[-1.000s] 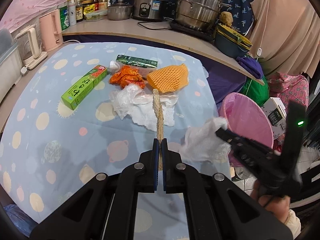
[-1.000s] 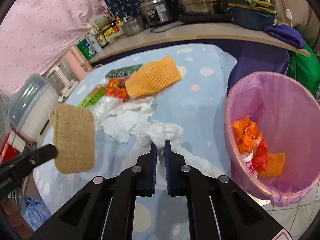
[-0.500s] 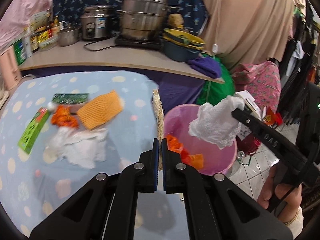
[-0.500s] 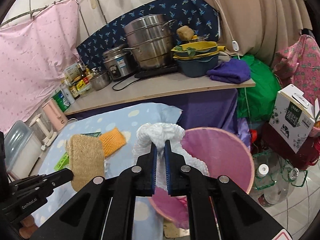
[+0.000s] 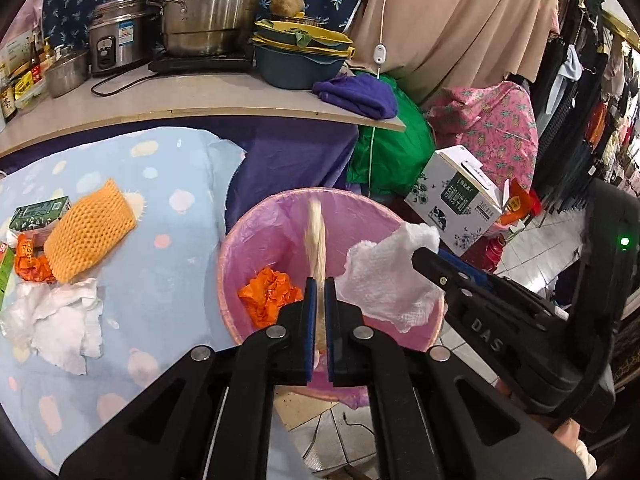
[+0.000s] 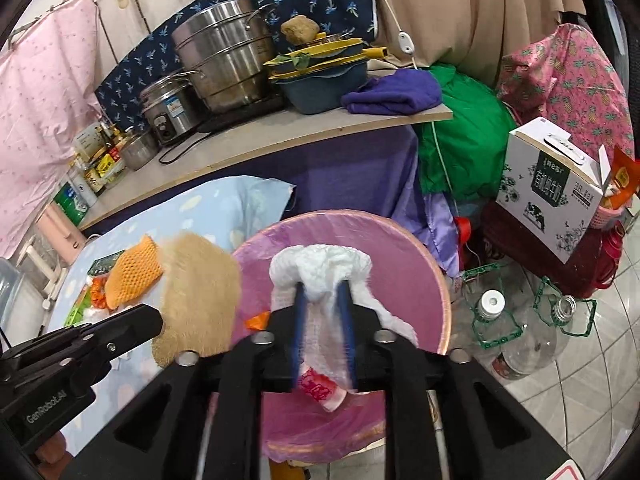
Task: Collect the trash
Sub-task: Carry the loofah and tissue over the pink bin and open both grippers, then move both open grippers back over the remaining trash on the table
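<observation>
A pink-lined trash bin (image 5: 280, 200) stands on the floor by the table's right edge, with an orange wrapper (image 5: 268, 294) inside. My left gripper (image 5: 318, 280) is over the bin. A thin tan sponge (image 5: 315, 236) stands edge-on between its jaws, which are just starting to open. The right wrist view shows that sponge (image 6: 200, 292) flat and blurred at the bin's left rim (image 6: 436, 272). My right gripper (image 6: 322, 292) also hangs over the bin. Its jaws are opening, and the white tissue (image 6: 320, 268) sits loose and blurred between them. The tissue (image 5: 384, 276) droops from the right gripper (image 5: 424, 254).
The blue spotted tablecloth (image 5: 172, 280) on the left carries an orange foam net (image 5: 90, 232), crumpled white tissues (image 5: 60, 320), an orange wrapper (image 5: 30, 264) and green boxes. A milk carton box (image 5: 460, 196) and plastic bottles (image 6: 520, 332) stand on the floor right of the bin. Pots line the counter behind.
Both grippers swung right, from above the table to above the bin, carrying the sponge and the tissue. The right jaws, shut on the tissue before, have spread apart.
</observation>
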{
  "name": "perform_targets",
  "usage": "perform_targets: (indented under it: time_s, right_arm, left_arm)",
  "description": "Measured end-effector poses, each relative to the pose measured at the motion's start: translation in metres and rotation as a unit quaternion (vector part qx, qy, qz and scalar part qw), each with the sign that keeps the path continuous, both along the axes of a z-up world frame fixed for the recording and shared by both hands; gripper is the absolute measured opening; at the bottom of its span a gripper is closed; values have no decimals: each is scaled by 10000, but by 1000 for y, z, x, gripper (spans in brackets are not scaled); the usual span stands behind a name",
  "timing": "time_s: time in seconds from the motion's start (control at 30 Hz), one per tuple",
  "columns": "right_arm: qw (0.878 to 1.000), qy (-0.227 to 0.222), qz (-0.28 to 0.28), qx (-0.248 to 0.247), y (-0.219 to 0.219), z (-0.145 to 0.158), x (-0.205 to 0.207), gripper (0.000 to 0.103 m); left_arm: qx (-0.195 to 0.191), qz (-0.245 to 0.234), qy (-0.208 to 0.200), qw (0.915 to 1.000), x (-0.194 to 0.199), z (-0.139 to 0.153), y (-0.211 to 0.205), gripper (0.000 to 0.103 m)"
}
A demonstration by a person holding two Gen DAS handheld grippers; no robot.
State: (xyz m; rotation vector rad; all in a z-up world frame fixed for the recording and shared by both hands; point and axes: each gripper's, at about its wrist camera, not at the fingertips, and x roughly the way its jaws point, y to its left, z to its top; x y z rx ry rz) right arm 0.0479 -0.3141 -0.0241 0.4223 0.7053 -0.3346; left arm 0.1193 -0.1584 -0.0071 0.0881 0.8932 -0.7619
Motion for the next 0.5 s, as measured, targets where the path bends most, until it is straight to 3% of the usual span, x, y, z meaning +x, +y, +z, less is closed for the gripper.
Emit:
perform_targets:
  time_s: [0.03, 0.07, 0.17, 0.3, 0.4, 0.5]
  right_arm:
    - [10000, -63, -66, -7, -1, 2, -3, 45]
    - [9998, -136, -124, -33, -2, 4, -5, 48]
    - [9996, -181, -147, -130, -4, 8, -7, 48]
    - [9996, -250, -114, -92, -3, 12, -8, 48]
    - [9996, -265, -70, -58, 0, 13, -8, 48]
    - [9996, -261, -15, -55, 5, 13, -7, 48]
  left_arm:
    - [18, -17, 40, 10000, 1, -2, -2, 8]
    - [56, 7, 42, 10000, 1, -3, -2, 15]
    - [161, 165, -15, 9997, 2, -5, 0, 29]
    - [204, 275, -10, 9994, 4, -6, 6, 30]
    - [245, 346, -35, 9991, 4, -7, 10, 40]
    - [238, 340, -57, 9991, 3, -7, 15, 41]
